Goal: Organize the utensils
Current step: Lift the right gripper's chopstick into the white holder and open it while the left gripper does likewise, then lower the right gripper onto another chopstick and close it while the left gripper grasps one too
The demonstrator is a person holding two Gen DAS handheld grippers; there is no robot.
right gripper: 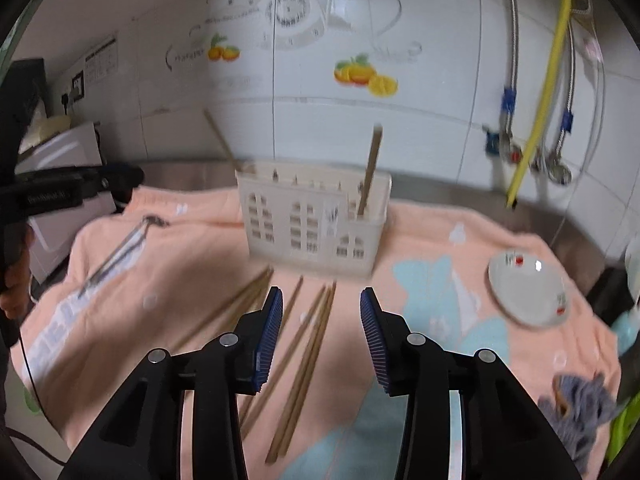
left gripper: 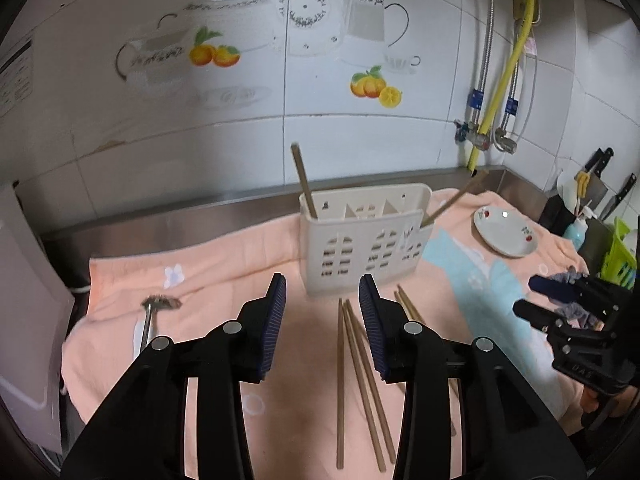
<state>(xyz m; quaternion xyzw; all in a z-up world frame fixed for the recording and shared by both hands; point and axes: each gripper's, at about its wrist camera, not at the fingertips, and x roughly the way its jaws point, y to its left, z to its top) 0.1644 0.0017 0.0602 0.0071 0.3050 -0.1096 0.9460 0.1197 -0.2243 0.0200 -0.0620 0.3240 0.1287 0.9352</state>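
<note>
A cream plastic utensil holder (left gripper: 366, 240) (right gripper: 316, 220) stands on a pink towel (left gripper: 224, 264) (right gripper: 432, 248). Two wooden chopsticks stand in it, one at its left end (left gripper: 305, 184) and one at its right end (left gripper: 454, 200). Several loose chopsticks (left gripper: 360, 376) (right gripper: 308, 352) lie on the towel in front of it. A metal utensil (left gripper: 150, 320) (right gripper: 120, 248) lies at the left. My left gripper (left gripper: 322, 300) is open above the loose chopsticks. My right gripper (right gripper: 321, 312) is open and empty over them; it also shows in the left wrist view (left gripper: 532, 296).
A white plate (left gripper: 505, 231) (right gripper: 528, 292) lies on the towel at the right. A grey cloth (right gripper: 576, 404) lies at the right edge. Knives (left gripper: 600, 184) and a green rack (left gripper: 620, 256) stand at far right. Pipes (left gripper: 486, 80) run down the tiled wall. A white board (left gripper: 28, 320) stands at left.
</note>
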